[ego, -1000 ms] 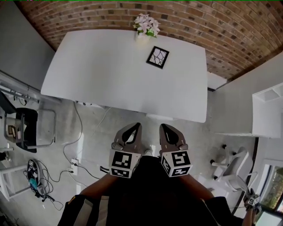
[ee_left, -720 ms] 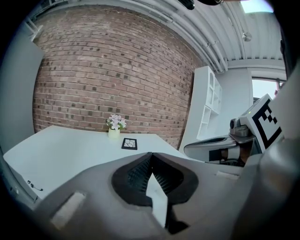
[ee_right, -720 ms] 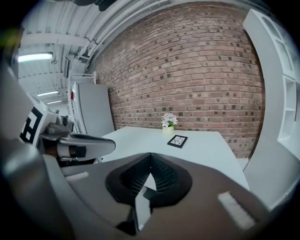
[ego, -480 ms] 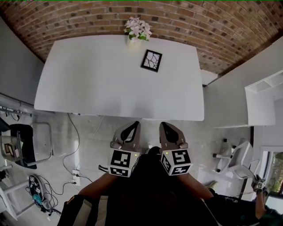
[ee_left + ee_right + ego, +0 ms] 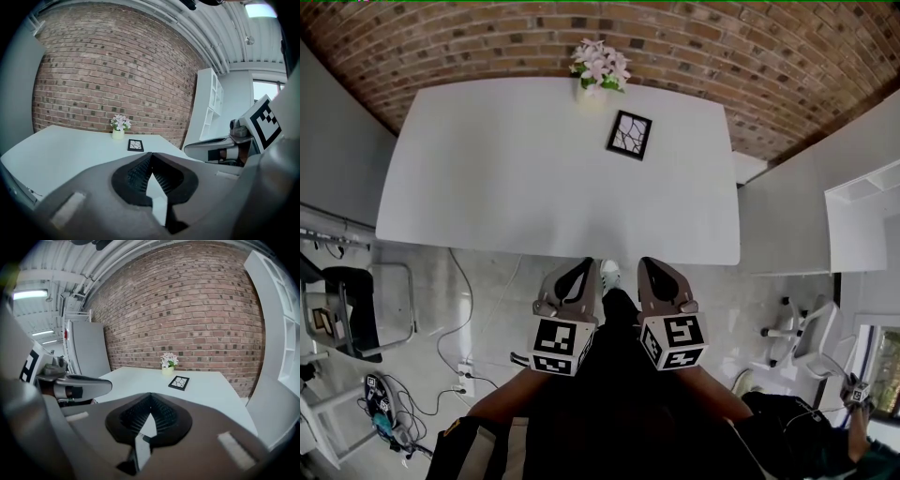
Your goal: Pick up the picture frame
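A small black picture frame [image 5: 629, 135] with a white cracked pattern lies flat on the far side of the white table [image 5: 506, 178], beside a vase of pink flowers [image 5: 598, 67]. The frame also shows far off in the left gripper view [image 5: 136, 145] and the right gripper view [image 5: 179, 382]. My left gripper [image 5: 588, 266] and right gripper [image 5: 647, 266] are side by side in front of my body, short of the table's near edge, far from the frame. Both are shut and empty.
A brick wall [image 5: 722, 47] runs behind the table. White shelving [image 5: 862, 216] stands at the right, with a white office chair [image 5: 802, 342] below it. At the left are a dark chair [image 5: 347, 309] and cables [image 5: 459, 356] on the grey floor.
The table and frame have shifted in the head view as I came closer to the table. Both grippers kept side by side and stayed shut.
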Motion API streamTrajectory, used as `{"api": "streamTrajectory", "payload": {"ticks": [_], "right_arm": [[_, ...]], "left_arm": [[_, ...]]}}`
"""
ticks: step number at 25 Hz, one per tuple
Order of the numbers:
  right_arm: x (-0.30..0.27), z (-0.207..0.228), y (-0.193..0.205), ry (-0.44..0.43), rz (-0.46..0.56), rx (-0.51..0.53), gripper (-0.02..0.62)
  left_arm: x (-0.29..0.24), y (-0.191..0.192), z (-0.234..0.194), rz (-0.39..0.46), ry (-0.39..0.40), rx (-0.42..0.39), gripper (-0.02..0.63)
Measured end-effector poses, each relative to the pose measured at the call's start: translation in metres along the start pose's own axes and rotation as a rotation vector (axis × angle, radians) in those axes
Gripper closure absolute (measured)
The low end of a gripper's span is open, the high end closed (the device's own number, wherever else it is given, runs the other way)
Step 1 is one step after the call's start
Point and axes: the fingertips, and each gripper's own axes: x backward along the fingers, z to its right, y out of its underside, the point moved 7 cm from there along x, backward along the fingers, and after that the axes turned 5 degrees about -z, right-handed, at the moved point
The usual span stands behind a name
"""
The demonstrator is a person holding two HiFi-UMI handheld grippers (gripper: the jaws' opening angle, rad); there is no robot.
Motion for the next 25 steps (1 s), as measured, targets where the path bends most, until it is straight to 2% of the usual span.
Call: {"api": "streamTrajectory", "payload": {"ticks": [9,18,25], "right_arm": [[-0.05,0.025,-0.021,-0.025,-0.032,-0.021,0.594],[-0.113,0.081,-0.042,-0.017,-0.095,-0.068,0.594],[-0.165,0.114,-0.056,-0.002,-0.13,-0.093,0.594]], "left_arm": [[-0.047,-0.027,-0.023,-0.003,-0.031,0.004,0.611],[-0.132,-0.059,-0.044,-0.048,-0.046,0.003,0.611],[-0.19,-0.071,-0.067,-0.098,-0.053,0.014,0.609]]}}
